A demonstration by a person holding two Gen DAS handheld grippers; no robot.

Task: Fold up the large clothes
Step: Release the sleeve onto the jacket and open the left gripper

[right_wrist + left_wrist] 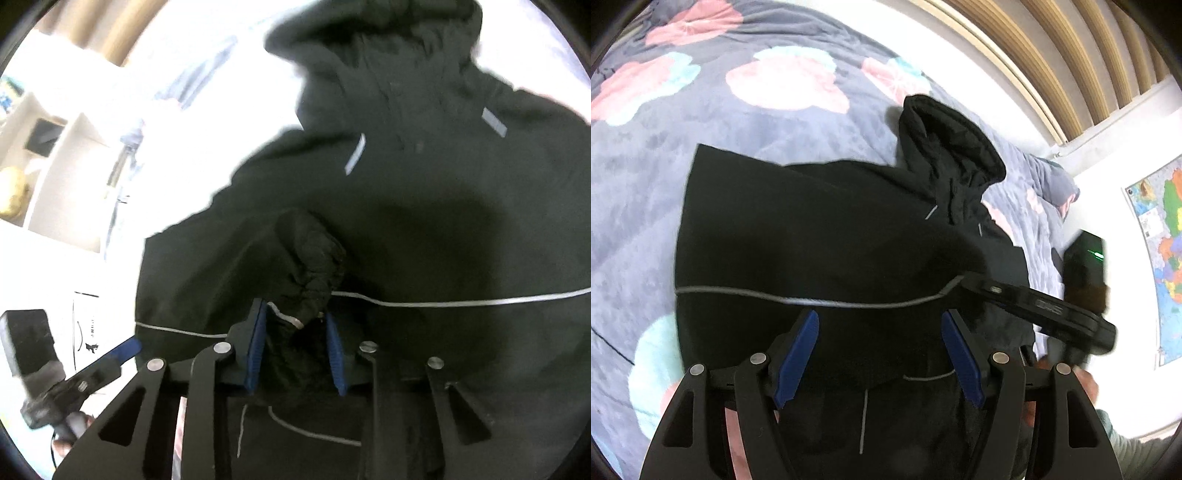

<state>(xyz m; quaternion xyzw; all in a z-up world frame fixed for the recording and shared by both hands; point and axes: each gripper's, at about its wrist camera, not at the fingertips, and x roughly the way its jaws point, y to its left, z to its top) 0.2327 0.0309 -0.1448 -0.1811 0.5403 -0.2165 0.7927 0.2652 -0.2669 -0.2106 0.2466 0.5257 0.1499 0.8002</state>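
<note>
Black hooded jacket [827,236] is lying spread on the bed w/ the left gripper [879,325] hovering over it, jaws released, nothing btwn. Right gripper [295,317] is clenching a bunched sleeve cuff [314,266]. Fabric is looking matte, thin grey piping across. Beyond: plush grey floral blanket [701,155], white wall, map [1160,236].
</note>
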